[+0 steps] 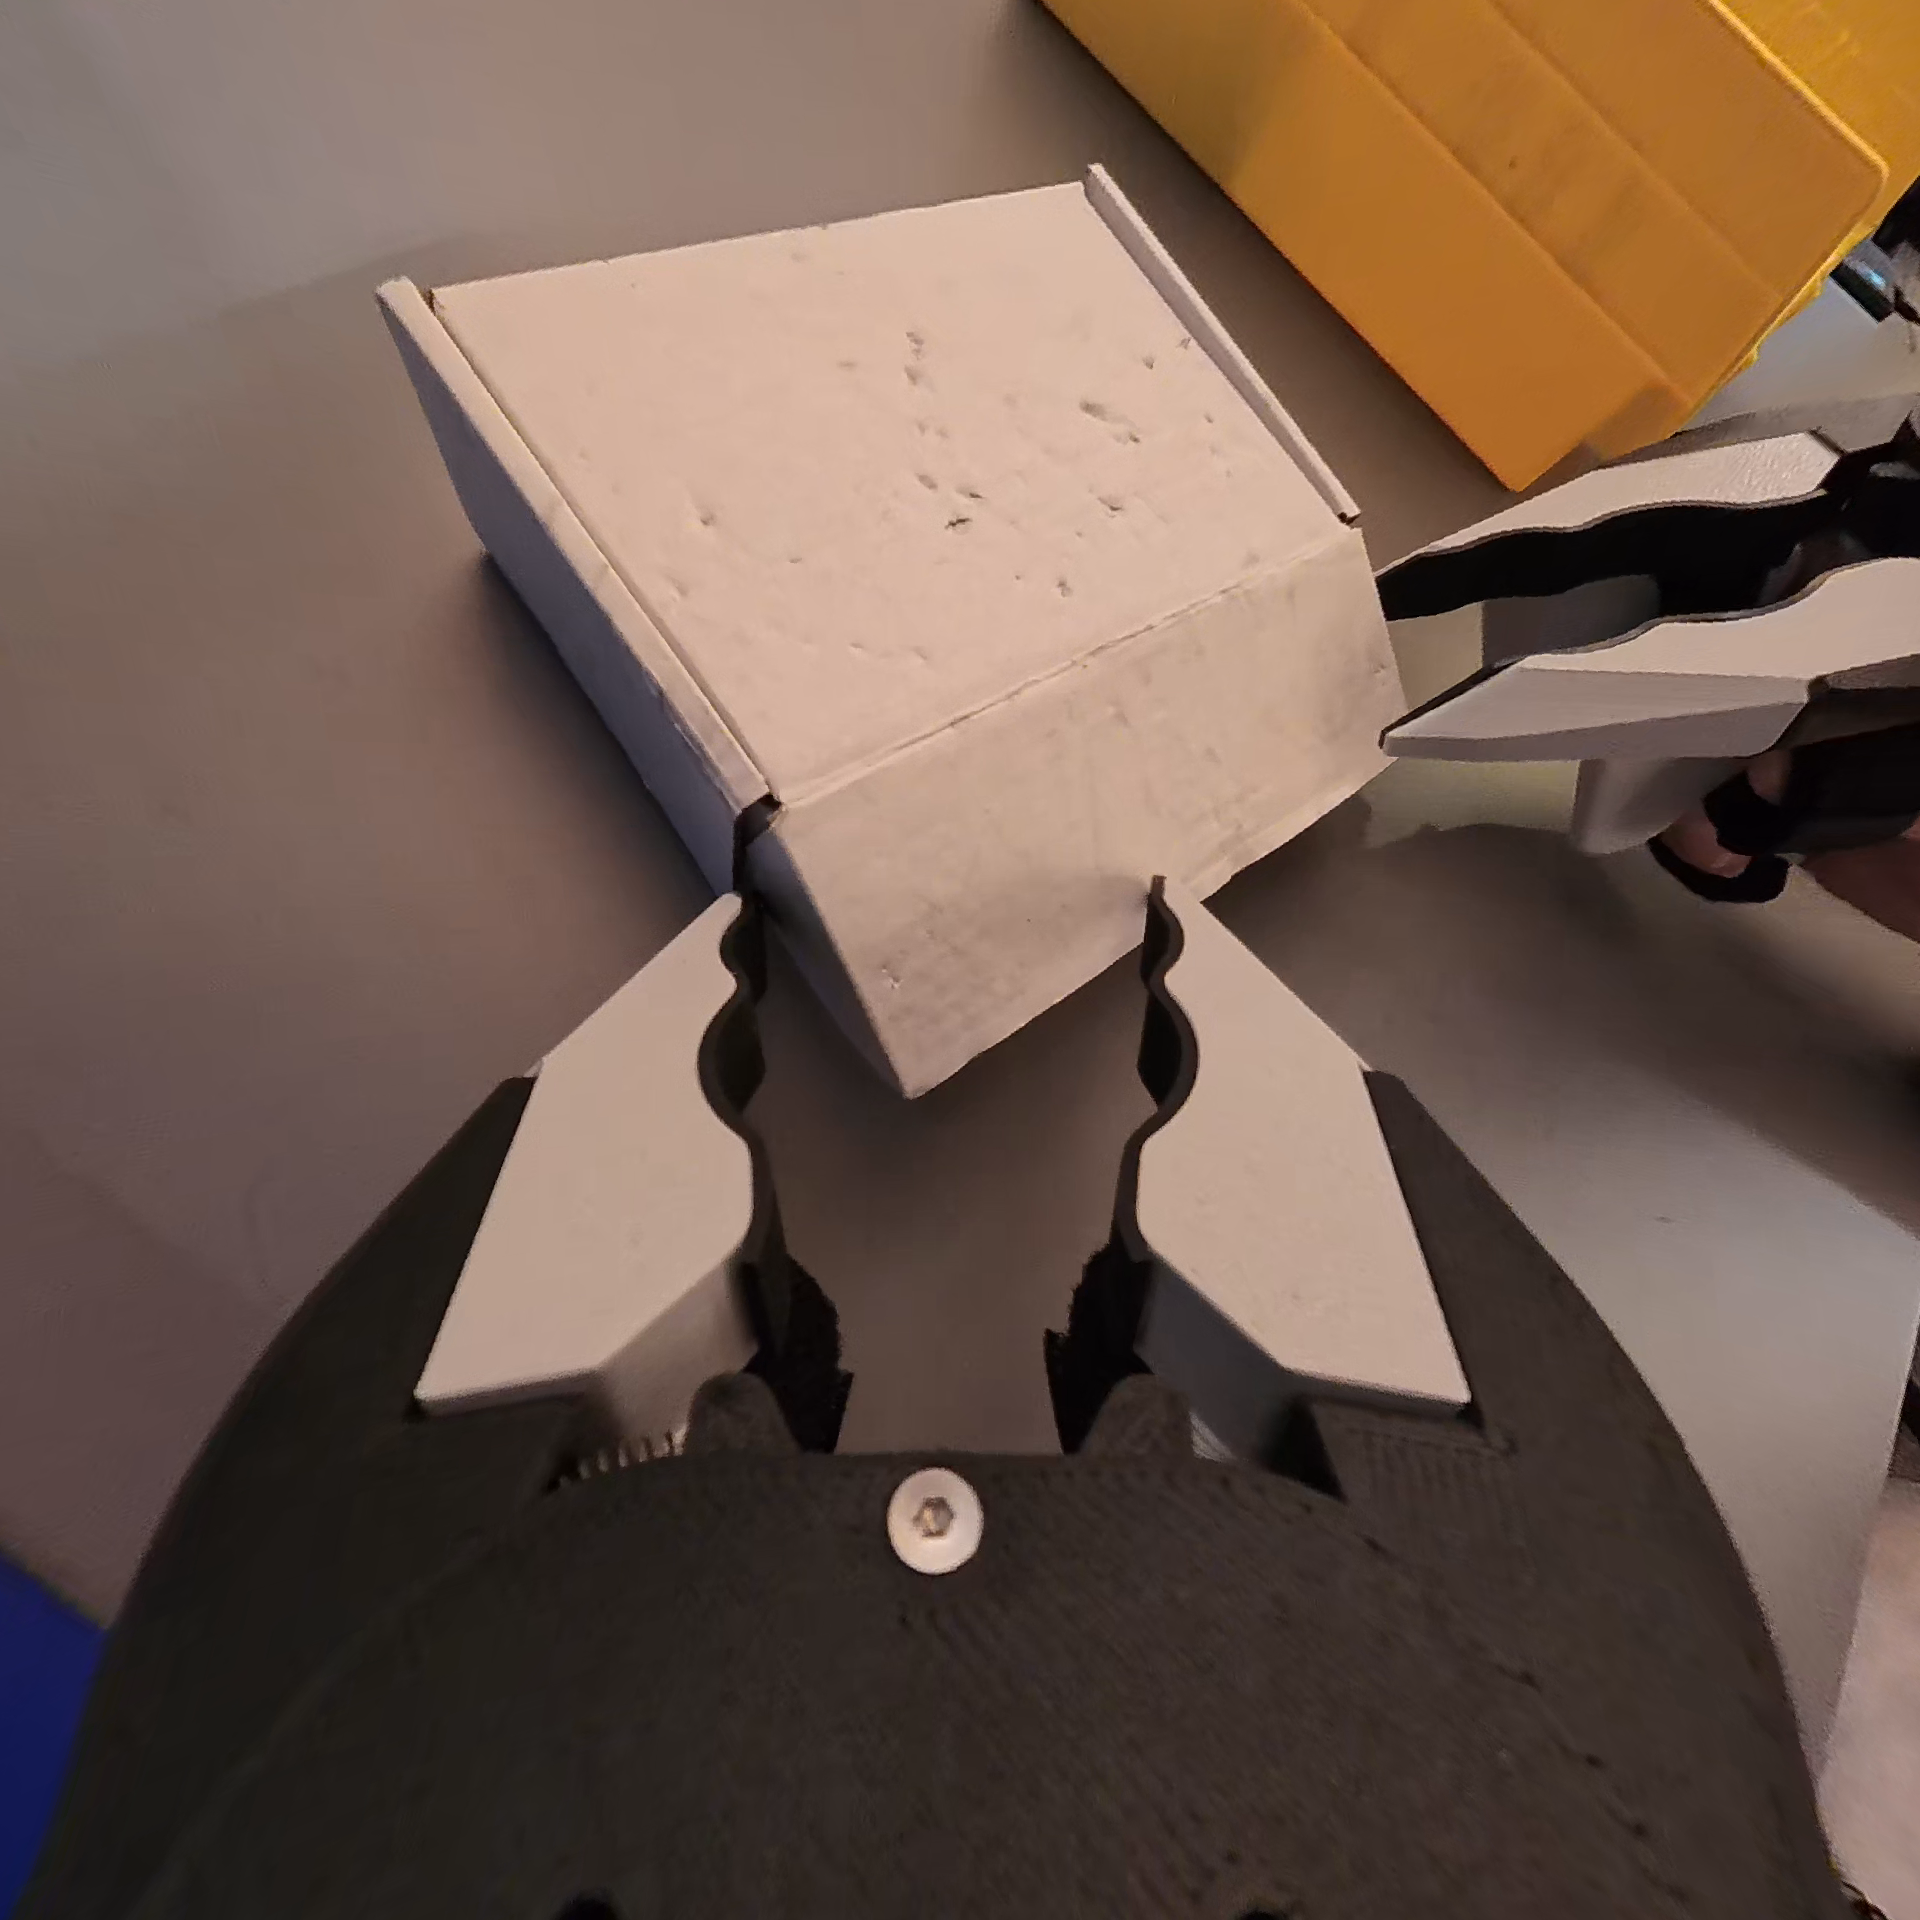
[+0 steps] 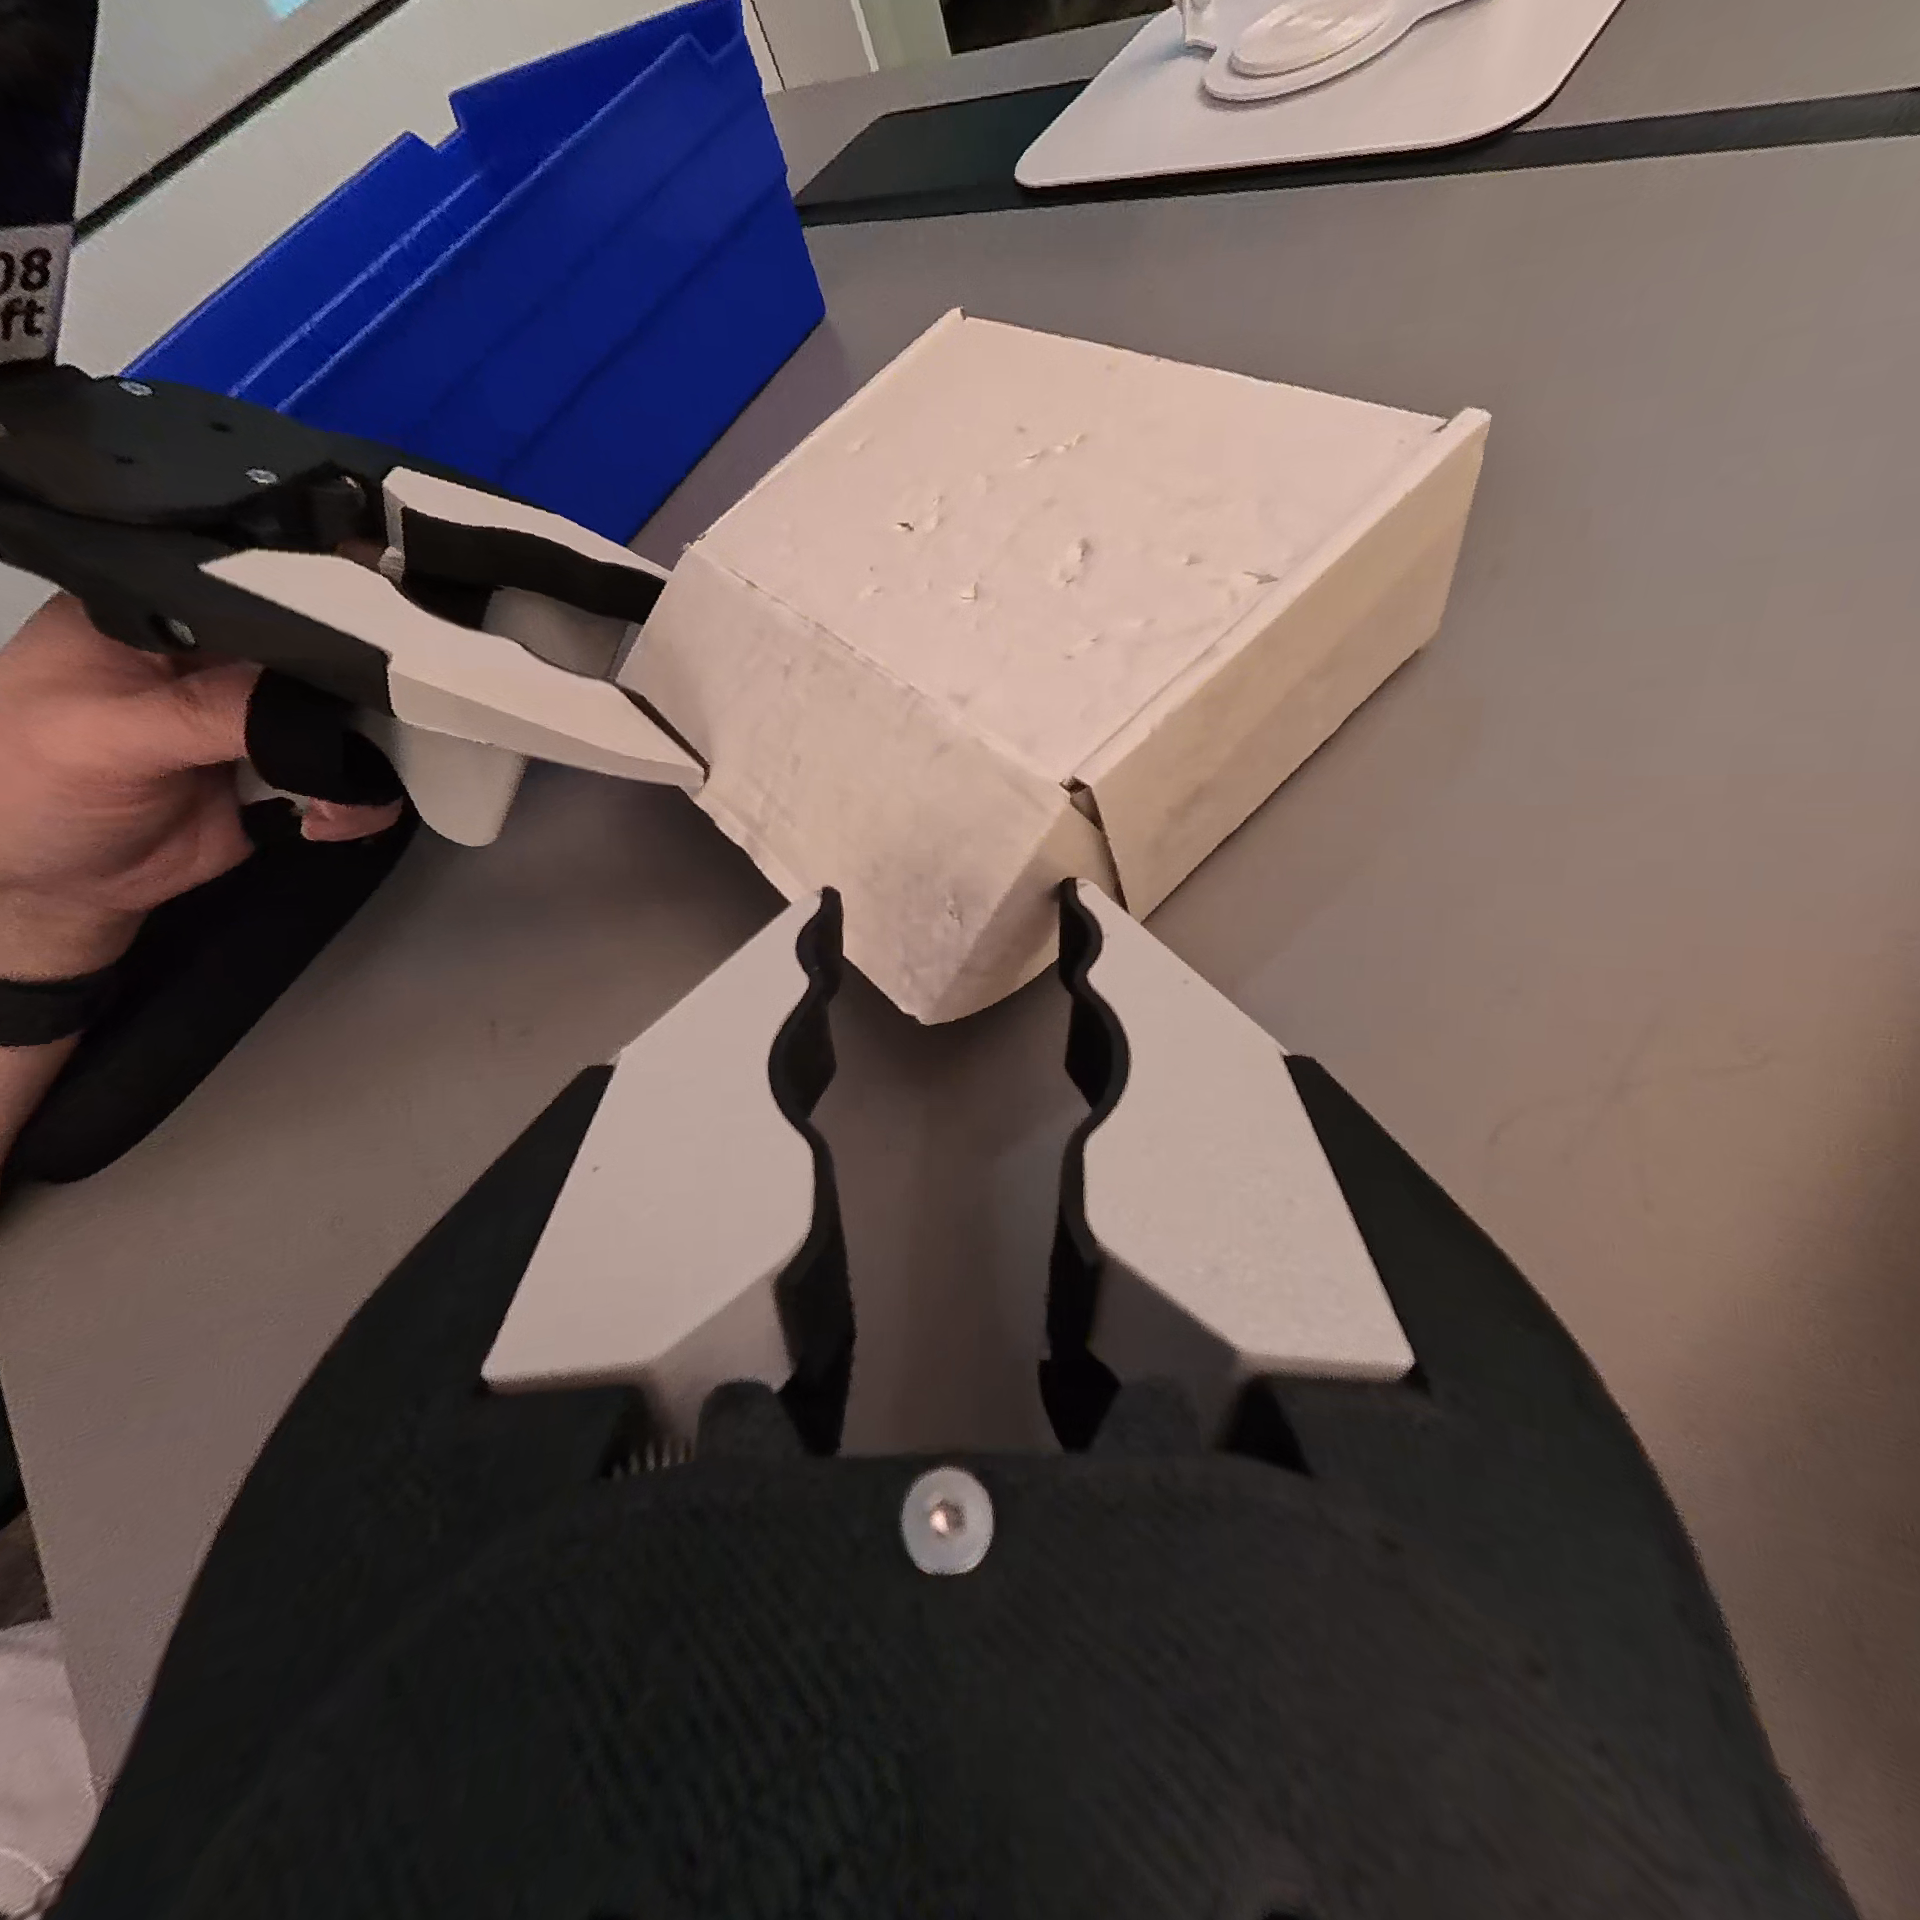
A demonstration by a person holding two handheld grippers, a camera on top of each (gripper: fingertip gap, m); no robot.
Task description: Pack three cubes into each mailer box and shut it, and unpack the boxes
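Observation:
A white mailer box (image 1: 883,499) lies on the grey table with its lid down and its front flap (image 1: 1091,790) slanting out over the front, untucked. My left gripper (image 1: 951,896) is open, its fingers either side of the flap's left corner. My right gripper (image 2: 948,894) is open, its fingers either side of the flap's right corner (image 2: 935,935). Each gripper also shows in the other's view: the right one (image 1: 1385,665) at the box's right side, the left one (image 2: 681,675) at its left side. The box (image 2: 1039,540) hides its inside, and no cubes are in view.
A yellow bin (image 1: 1507,208) stands behind the box to the right. A blue bin (image 2: 520,260) stands to its left. A white mat (image 2: 1299,114) with a clear object lies at the far table edge. A person's hand (image 2: 94,748) holds the left gripper.

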